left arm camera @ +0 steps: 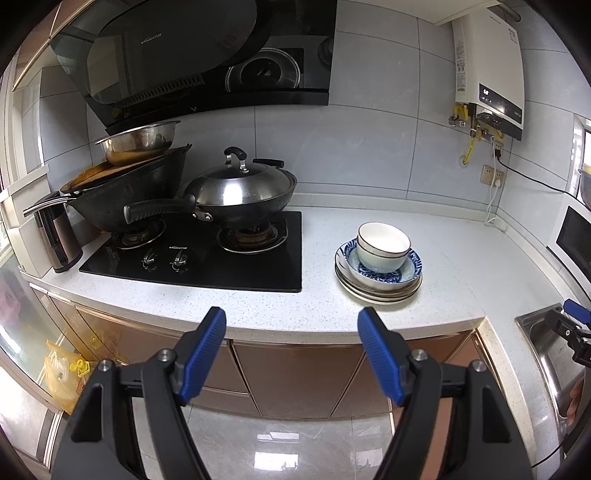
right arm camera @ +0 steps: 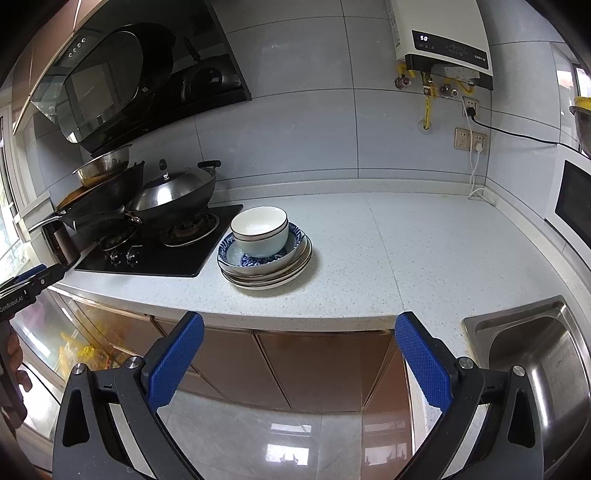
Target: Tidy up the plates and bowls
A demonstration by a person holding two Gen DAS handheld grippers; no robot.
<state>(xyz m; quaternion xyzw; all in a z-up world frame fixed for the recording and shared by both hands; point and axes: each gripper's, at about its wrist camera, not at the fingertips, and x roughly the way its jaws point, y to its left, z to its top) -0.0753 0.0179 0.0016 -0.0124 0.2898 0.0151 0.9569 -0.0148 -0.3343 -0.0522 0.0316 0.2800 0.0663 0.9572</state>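
Observation:
A white bowl (left arm camera: 383,243) with a dark rim sits in a blue-patterned bowl (left arm camera: 408,271), on a stack of plates (left arm camera: 376,293), on the white speckled counter (left arm camera: 461,266). The same stack shows in the right wrist view: white bowl (right arm camera: 260,230), blue-patterned bowl (right arm camera: 229,254), plates (right arm camera: 291,271). My left gripper (left arm camera: 291,325) is open and empty, held in front of the counter edge, left of the stack. My right gripper (right arm camera: 299,328) is open and empty, in front of the counter edge, right of the stack.
A black gas hob (left arm camera: 207,258) left of the stack carries a lidded wok (left arm camera: 236,188) and a second wok (left arm camera: 125,192) with a steel basin (left arm camera: 136,142). A steel sink (right arm camera: 539,354) lies at the right. A water heater (right arm camera: 443,33) and sockets (right arm camera: 471,138) are on the wall.

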